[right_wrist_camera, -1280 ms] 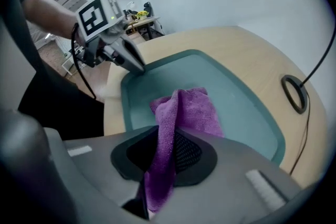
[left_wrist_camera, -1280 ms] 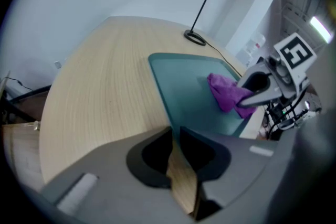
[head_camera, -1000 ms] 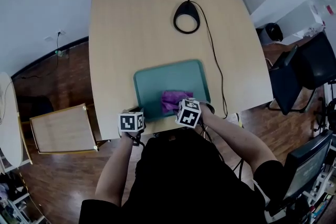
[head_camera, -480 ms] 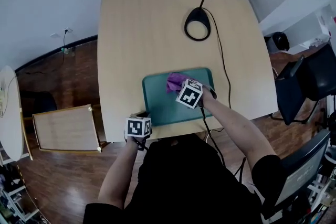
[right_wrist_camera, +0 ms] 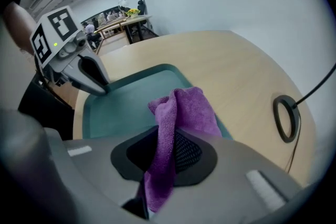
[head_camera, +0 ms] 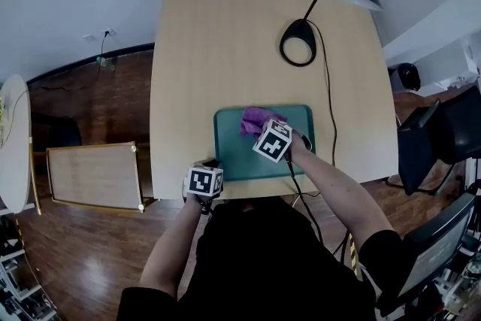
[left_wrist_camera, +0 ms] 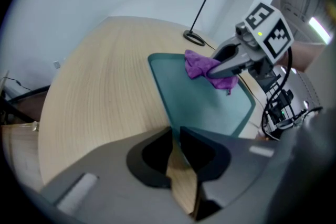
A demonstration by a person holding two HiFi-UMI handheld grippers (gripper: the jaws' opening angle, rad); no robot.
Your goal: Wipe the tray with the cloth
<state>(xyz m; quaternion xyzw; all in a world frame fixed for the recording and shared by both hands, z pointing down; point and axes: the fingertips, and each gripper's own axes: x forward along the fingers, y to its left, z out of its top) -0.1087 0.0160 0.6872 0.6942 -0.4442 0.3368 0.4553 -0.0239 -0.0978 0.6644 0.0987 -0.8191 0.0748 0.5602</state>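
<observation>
Looking down in the head view, the green tray [head_camera: 233,158] lies at the wooden table's [head_camera: 210,34] near edge. The purple cloth [head_camera: 255,119] sits by the tray's far rim under the right gripper [head_camera: 264,131], and the left gripper [head_camera: 212,165] is at the tray's near left corner. The left gripper view shows its jaws pressed together, tips at that corner's rim, while the right gripper view shows its jaws pinching the cloth, which drapes onto the tray.
</observation>
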